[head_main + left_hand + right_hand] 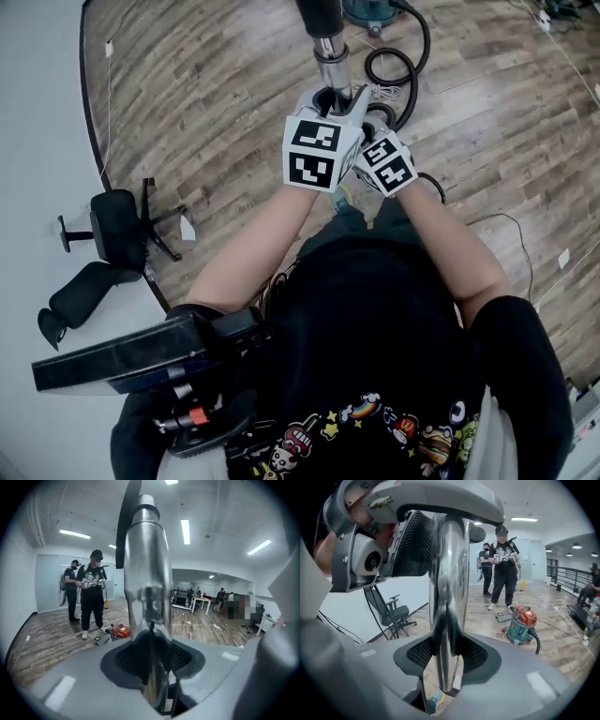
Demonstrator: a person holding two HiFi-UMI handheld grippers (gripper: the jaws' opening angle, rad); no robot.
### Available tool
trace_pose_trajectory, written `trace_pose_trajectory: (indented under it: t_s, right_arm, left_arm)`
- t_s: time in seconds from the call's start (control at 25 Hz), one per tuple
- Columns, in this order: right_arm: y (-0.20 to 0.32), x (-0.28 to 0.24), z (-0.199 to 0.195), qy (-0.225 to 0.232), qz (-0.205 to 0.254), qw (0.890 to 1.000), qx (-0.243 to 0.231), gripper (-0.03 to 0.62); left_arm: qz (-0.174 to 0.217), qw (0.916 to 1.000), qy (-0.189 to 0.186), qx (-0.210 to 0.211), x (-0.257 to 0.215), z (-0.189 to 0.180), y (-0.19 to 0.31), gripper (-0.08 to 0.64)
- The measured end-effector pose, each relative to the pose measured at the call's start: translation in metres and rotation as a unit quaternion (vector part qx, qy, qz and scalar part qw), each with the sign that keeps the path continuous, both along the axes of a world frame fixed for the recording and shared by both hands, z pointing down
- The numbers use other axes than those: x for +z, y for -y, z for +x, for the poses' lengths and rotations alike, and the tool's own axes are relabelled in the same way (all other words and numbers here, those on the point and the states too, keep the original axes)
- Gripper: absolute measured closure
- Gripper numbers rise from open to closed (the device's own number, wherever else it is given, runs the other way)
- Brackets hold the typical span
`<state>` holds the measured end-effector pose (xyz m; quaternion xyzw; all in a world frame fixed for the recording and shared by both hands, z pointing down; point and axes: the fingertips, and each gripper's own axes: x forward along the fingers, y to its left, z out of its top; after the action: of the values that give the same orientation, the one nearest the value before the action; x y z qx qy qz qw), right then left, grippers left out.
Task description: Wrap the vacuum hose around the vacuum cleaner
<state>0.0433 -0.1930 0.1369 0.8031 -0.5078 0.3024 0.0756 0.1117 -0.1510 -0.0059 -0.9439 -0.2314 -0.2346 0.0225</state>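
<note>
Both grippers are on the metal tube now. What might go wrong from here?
The metal tube is polished, so it may slide through the jaws of the left gripper and right gripper. The black hose lies looped on the floor; a tug could snag it or tip the vacuum cleaner.

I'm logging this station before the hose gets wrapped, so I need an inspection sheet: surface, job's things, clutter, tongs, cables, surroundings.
Surface: wood floor, open patches between items.
Job's things: vacuum cleaner stands on the floor; black hose lies looped beside it; metal wand held roughly upright.
Clutter: office chair by the wall.
Tongs: left tongs and right tongs both shut on the metal wand, close together.
Cables: thin cable on the floor at right; dark cable along the wall's foot.
Surroundings: white wall; two people standing beyond the vacuum cleaner.
</note>
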Motion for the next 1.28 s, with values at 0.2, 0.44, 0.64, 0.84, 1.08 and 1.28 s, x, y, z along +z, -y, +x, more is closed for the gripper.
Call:
trace_pose_trajectory:
  t_s: [0.2, 0.44, 0.64, 0.84, 1.08, 1.28]
  right_arm:
    - [0.005, -0.003, 0.040, 0.002, 0.014, 0.999, 0.052, 0.400]
    - [0.004, -0.011, 0.120, 0.002, 0.056, 0.992, 0.113, 0.400]
    - [0.008, -0.020, 0.196, 0.001, 0.093, 0.986, 0.135, 0.400]
    - [0.012, -0.032, 0.273, 0.007, 0.108, 0.982, 0.156, 0.400]
    - [0.007, -0.013, 0.363, 0.019, 0.098, 0.969, 0.224, 0.399]
    - [-0.003, 0.010, 0.431, 0.038, 0.110, 0.942, 0.314, 0.399]
  left_arm:
    - [0.008, 0.9975, -0.011, 0.069, -0.003, 0.035, -0.010, 0.413]
    - [0.031, 0.9911, -0.021, 0.128, -0.008, 0.108, -0.028, 0.414]
    - [0.059, 0.9840, -0.020, 0.167, -0.012, 0.175, -0.041, 0.414]
    - [0.058, 0.9779, -0.029, 0.199, -0.022, 0.250, -0.045, 0.414]
    - [0.040, 0.9539, -0.021, 0.297, -0.005, 0.325, -0.060, 0.415]
    - [0.036, 0.9173, 0.012, 0.396, 0.026, 0.379, -0.077, 0.416]
